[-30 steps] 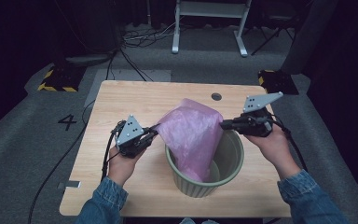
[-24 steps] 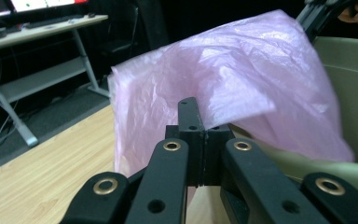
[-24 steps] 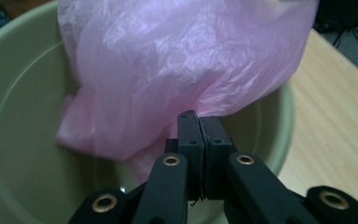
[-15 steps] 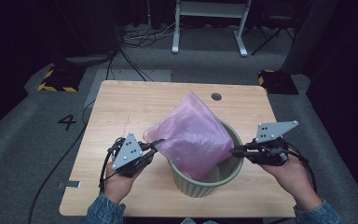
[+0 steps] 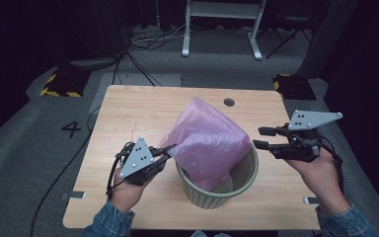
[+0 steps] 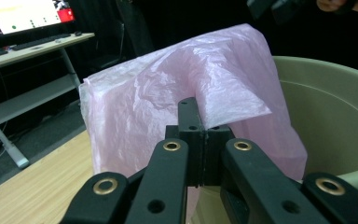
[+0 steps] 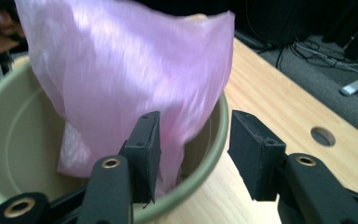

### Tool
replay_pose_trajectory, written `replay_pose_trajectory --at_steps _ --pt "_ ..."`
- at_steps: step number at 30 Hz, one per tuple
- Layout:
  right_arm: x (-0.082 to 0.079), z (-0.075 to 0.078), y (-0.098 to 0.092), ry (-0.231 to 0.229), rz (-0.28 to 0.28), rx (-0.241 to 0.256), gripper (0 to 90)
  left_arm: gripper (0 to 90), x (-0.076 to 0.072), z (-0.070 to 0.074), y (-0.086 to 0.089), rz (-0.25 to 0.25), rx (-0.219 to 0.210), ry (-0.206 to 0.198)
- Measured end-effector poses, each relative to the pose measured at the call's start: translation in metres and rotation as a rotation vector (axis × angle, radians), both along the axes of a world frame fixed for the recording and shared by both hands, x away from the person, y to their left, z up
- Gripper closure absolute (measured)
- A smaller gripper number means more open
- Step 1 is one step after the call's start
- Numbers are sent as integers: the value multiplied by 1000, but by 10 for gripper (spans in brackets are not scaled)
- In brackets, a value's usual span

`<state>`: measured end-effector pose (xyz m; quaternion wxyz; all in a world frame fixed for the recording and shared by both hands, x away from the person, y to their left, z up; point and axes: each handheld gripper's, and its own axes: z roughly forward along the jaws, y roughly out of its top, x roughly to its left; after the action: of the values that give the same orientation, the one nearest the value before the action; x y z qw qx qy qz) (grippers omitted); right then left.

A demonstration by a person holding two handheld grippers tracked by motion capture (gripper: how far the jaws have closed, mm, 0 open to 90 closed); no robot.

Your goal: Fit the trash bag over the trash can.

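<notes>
Two grippers on the wooden tabletop (image 5: 143, 108), left gripper (image 5: 167, 150) clenched on the edge of the pink plastic bag (image 5: 207, 140), bag standing partly inside the green bin (image 5: 246, 173), right gripper (image 5: 260, 138) released, jaws apart just beside the bin rim.

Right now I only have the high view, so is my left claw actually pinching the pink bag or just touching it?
Observer: The left gripper view shows the left claw shut on a fold of the pink bag.
Operator: And the right claw, is it holding anything?
Observer: No. In the right gripper view the right claw is open, its jaws apart, with the rim of the green bin between them.
Operator: Does the bag reach down into the bin?
Observer: Yes, the right gripper view shows its lower end hanging inside the bin, against the inner wall.
</notes>
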<state>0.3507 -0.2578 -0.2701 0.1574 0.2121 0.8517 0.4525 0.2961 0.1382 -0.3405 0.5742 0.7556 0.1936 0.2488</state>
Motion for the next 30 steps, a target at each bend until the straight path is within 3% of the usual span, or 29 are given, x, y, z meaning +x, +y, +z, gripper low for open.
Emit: replay_pose_trajectory --at_steps 3,5,8,9,10,12,13,14,15,16,17,18,19,20,21,26,30 --pt "5 4 14 -8 26 14 542 893 -1 1 -3 -12 6 0" --pt "11 0 27 13 51 13 546 892 -1 2 -4 -19 8 -2" --pt "16 -6 40 26 72 -16 554 892 -1 1 -5 -24 5 2" --pt "18 -14 53 37 82 -55 558 890 -2 0 -4 -25 0 9" --pt "19 -19 57 49 90 -65 560 882 -2 -1 -3 -23 -5 9" --pt "20 -24 61 64 94 -74 559 756 -3 -3 -1 -17 -9 13" --pt "18 -33 67 77 92 -100 555 663 -3 -7 4 20 -24 37" --pt "18 -33 67 77 92 -100 555 614 -3 -7 4 20 -24 37" --pt "14 -41 73 70 85 -148 555 574 -2 -13 13 25 -40 68" --pt "14 -41 73 70 85 -148 555 539 -2 -13 13 25 -40 68" --pt "10 -46 77 68 81 -198 551 510 0 -18 20 40 -39 100" --pt "10 -46 77 68 81 -198 551 483 0 -18 20 40 -39 100" --pt "9 -49 82 90 82 -245 542 471 2 -23 25 43 -34 135" --pt "9 -49 82 90 82 -245 542 461 2 -23 25 43 -34 135" --pt "8 -51 86 103 80 -276 535 444 4 -28 27 49 -29 158" --pt "9 -55 88 137 80 -297 520 408 13 -39 28 51 -39 202" --pt "9 -56 89 138 80 -295 504 408 22 -42 23 50 -39 224"
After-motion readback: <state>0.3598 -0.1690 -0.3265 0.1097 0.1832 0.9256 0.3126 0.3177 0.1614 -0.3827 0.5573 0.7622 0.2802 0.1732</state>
